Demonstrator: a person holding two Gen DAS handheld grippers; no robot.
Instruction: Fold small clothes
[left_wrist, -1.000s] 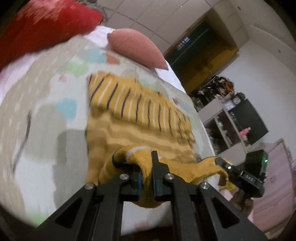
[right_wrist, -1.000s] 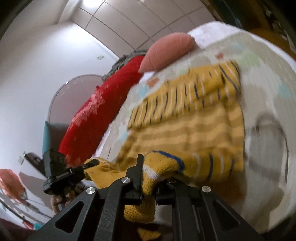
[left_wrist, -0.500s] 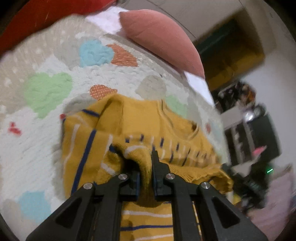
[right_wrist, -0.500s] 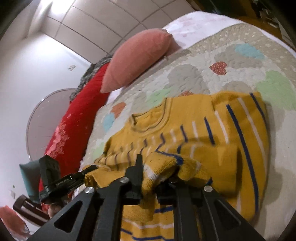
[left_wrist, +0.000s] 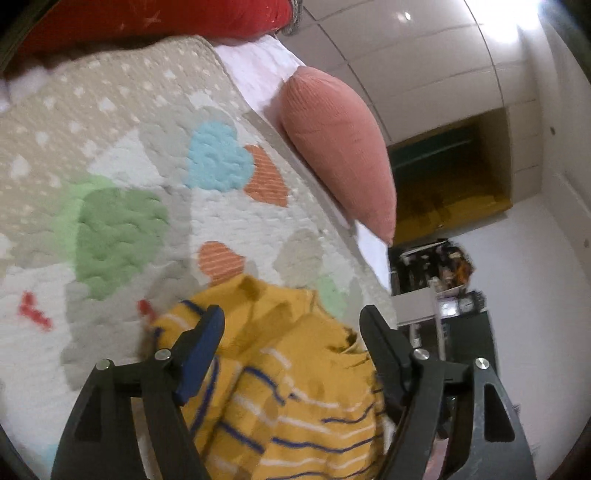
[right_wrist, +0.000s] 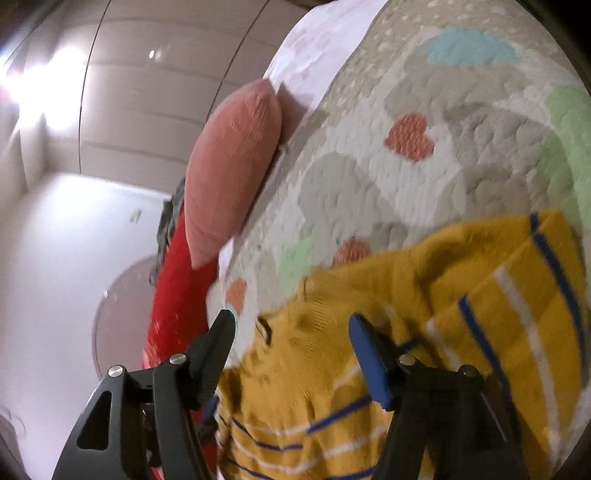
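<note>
The left tool (left_wrist: 291, 325) stands with its fingers spread wide and nothing between them; the yellow striped sweater (left_wrist: 295, 387) lies just beneath and beyond, bunched and folded over itself on the heart-patterned quilt (left_wrist: 122, 147) that covers the bed. The right tool (right_wrist: 291, 325) is likewise wide apart and empty, poised over the same sweater (right_wrist: 461, 314), whose neckline seems to lie near the fingertips, though blur makes that hard to confirm. Whether either tool touches the knit cannot be told. A pink pillow (left_wrist: 336, 147) rests at the quilt's far edge, on a pale sheet (left_wrist: 258, 70), and shows again in the right view (right_wrist: 232, 162). A red cushion (left_wrist: 147, 18) lies along another edge of the bed (right_wrist: 177, 288). Cluttered shelves (left_wrist: 436, 273) stand against the wall past the bed.
</note>
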